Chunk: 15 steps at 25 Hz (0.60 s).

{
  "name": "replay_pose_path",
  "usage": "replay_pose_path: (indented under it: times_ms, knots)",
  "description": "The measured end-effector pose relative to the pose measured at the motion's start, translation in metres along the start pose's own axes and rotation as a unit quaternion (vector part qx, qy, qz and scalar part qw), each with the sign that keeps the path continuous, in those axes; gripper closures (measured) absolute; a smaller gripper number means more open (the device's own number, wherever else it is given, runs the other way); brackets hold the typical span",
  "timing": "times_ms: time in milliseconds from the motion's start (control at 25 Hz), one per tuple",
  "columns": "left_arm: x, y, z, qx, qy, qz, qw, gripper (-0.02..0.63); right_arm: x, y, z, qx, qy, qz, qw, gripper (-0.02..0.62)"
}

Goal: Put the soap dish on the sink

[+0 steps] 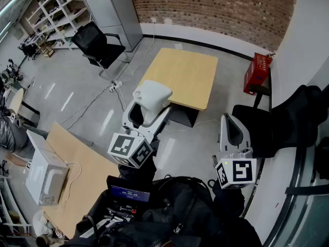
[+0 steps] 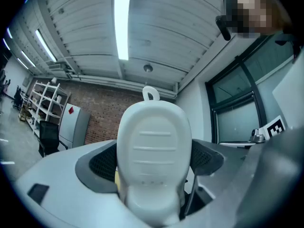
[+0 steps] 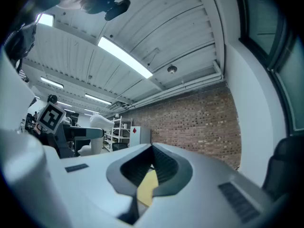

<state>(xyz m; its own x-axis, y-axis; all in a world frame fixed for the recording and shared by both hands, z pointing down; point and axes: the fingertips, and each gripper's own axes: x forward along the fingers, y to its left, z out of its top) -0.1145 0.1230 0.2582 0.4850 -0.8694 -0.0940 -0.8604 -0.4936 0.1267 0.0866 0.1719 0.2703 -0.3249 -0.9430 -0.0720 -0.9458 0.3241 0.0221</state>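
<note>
grey floor (image 1: 77, 91), brick wall (image 1: 216, 4), tan worktop (image 1: 185, 78) ahead, black chair (image 1: 97, 42), red box (image 1: 257, 71) by the wall, white microwave (image 1: 45, 176) at left. left gripper (image 1: 146, 113) clamped on the white soap dish (image 1: 152, 95), held in air before the worktop. right gripper (image 1: 231, 126) jaws together, empty. print on the small screen (image 1: 128, 192) too small to read.

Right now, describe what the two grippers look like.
The left gripper and right gripper share a build: pale grey rounded shells and dark textured pads inside the jaws. Each carries a white cube with black square markers at its rear.
</note>
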Motion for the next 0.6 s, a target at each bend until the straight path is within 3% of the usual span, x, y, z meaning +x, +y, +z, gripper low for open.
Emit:
replay_pose_path:
  times_ms: [600]
  knots:
    - [0.004,-0.01,-0.012,-0.003,0.008,0.019,0.9998,0.17,0.001,-0.017,-0.012,0.014,0.004,0.008,1.0,0.591]
